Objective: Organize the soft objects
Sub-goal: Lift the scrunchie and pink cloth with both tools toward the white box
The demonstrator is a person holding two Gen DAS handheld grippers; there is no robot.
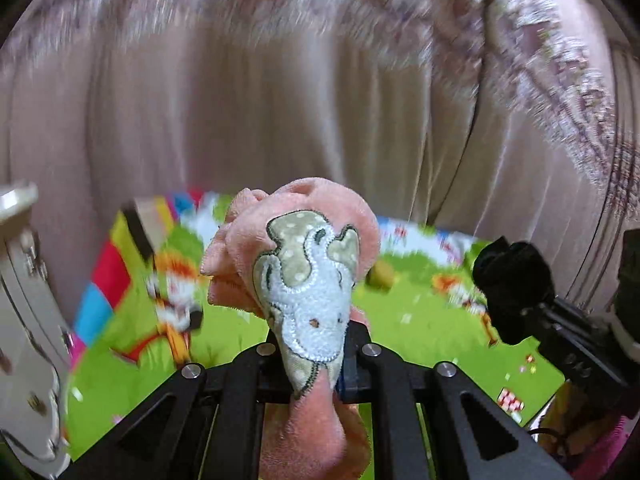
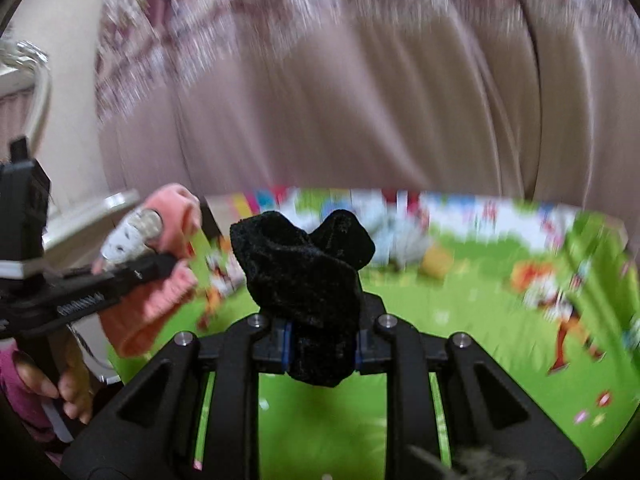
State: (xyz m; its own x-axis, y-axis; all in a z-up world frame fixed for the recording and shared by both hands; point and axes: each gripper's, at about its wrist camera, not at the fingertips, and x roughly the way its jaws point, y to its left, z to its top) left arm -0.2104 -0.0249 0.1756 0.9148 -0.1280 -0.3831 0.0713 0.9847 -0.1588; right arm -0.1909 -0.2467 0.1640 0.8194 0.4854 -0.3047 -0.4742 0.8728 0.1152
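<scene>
My left gripper (image 1: 316,356) is shut on a pink cloth (image 1: 296,216) with a stitched pale-blue and olive animal patch, held above a bright green cartoon play mat (image 1: 420,316). My right gripper (image 2: 322,344) is shut on a black fuzzy cloth (image 2: 300,264), also held above the mat (image 2: 460,312). In the left wrist view the black cloth (image 1: 512,280) shows at the right. In the right wrist view the pink cloth (image 2: 168,248) shows at the left in the other gripper. Both views are motion-blurred.
Pinkish-beige curtains (image 1: 280,100) hang behind the mat. A white furniture piece (image 1: 24,320) stands at the left edge. A hand in a pink sleeve (image 2: 60,388) grips the left tool's handle. A grey fuzzy thing (image 2: 480,464) sits at the bottom edge.
</scene>
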